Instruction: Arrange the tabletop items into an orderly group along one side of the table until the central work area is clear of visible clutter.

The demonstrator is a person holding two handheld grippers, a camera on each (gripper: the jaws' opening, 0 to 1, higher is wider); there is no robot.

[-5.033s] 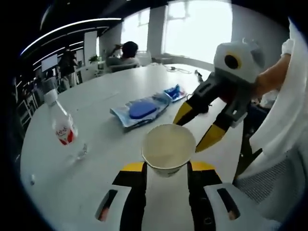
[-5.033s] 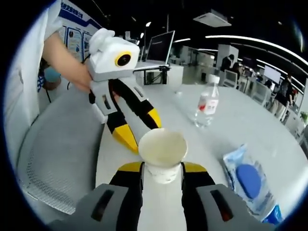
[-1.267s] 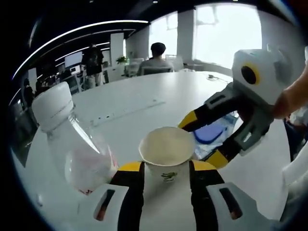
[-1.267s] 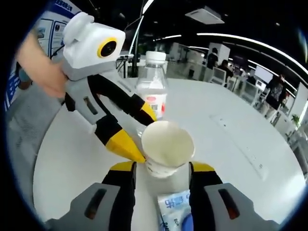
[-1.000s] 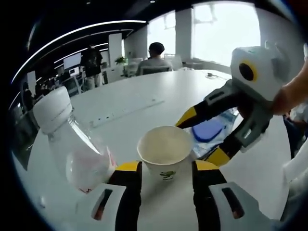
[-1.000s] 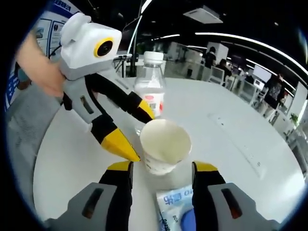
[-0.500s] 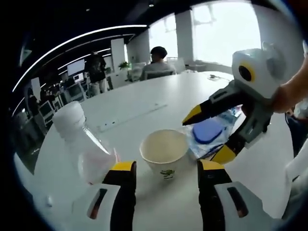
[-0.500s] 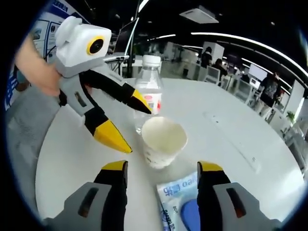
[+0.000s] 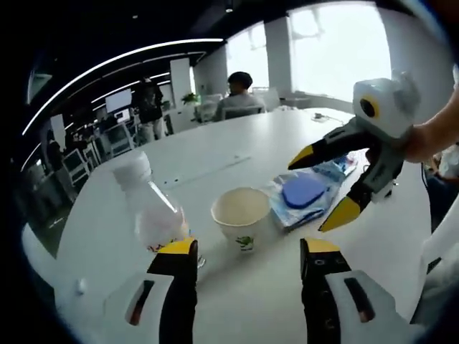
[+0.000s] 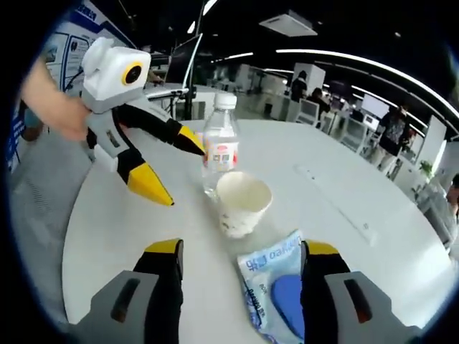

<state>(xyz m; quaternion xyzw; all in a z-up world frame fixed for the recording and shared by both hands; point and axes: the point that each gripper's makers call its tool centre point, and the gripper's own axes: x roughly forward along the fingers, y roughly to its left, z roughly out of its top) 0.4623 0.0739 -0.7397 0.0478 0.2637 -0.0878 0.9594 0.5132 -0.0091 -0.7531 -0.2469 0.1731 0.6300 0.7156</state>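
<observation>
Paper cup (image 9: 241, 216) released since a second ago: was pinched between jaws of both grippers, now standing free and upright on the white bench (image 9: 215, 154). Both grippers pulled back from it. Left gripper (image 9: 246, 252) jaws spread wide, holding nothing, cup ahead of the tips and clear of them. Right gripper (image 10: 242, 251) likewise wide open and empty, cup well ahead, pack corner lying between its jaws.

Cup now between water bottle (image 9: 154, 208) and blue wipes pack (image 9: 305, 195); bottle just beside the cup, pack just beside on the other side, contact with either not clear. In the right gripper view: bottle (image 10: 219, 154) behind cup (image 10: 242, 203), pack (image 10: 276, 287) nearest the camera. Three items read as one tight group, so cup placement looks done; judged near the end of the task if nothing else is left out.

Room: group sits on the near part of the bench, seemingly toward its curved edge, exact margin unclear. Broad bare bench top beyond, toward seated people in the background. Small whitish speck near bench rim in the left gripper view, too small to identify. Retreat path open for both grippers; bottle the tip-over risk if brushed.
</observation>
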